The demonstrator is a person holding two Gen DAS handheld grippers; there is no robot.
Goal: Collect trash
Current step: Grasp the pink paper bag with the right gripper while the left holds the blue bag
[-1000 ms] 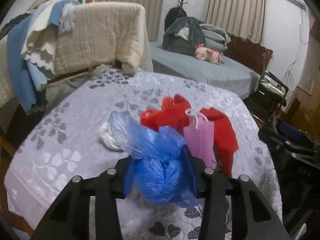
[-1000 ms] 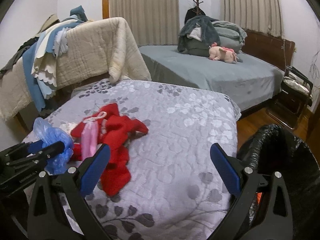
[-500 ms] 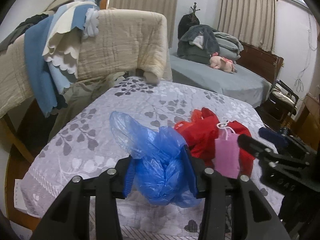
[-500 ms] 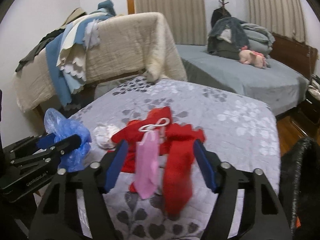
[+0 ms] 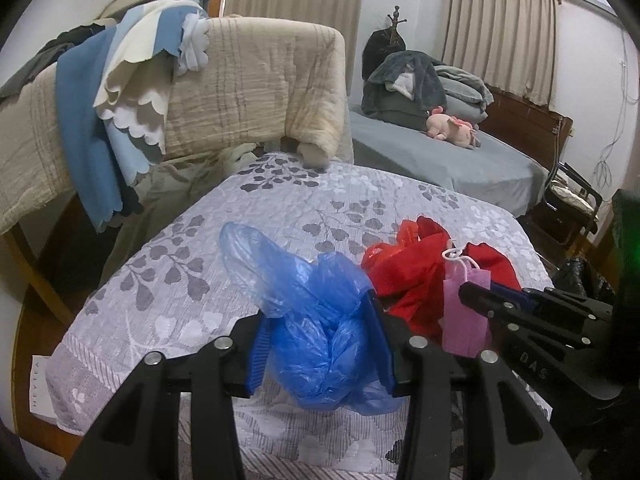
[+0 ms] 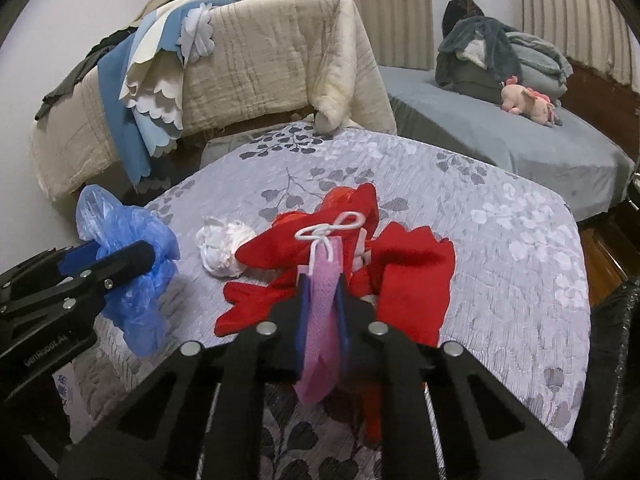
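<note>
The small pink mesh drawstring pouch [image 6: 320, 320] lies on the crumpled red plastic bag [image 6: 404, 276] near the front edge of the grey leaf-patterned quilted bedspread [image 6: 500, 248]. The right gripper [image 6: 322, 312] has its blue pads pressed together on the pouch's middle. To its left, the left gripper [image 5: 320, 344] is clamped on a scrunched translucent blue plastic bag [image 5: 316, 320], held clear of the cover. A wad of white tissue [image 6: 222, 246] sits loose between the two. The black bin liner [image 6: 616, 360] gapes at the far right. I'd worry the pouch's white cord, draped over the red bag, snags it and drags it off the bed when lifted; the thin mesh could also slip out.
</note>
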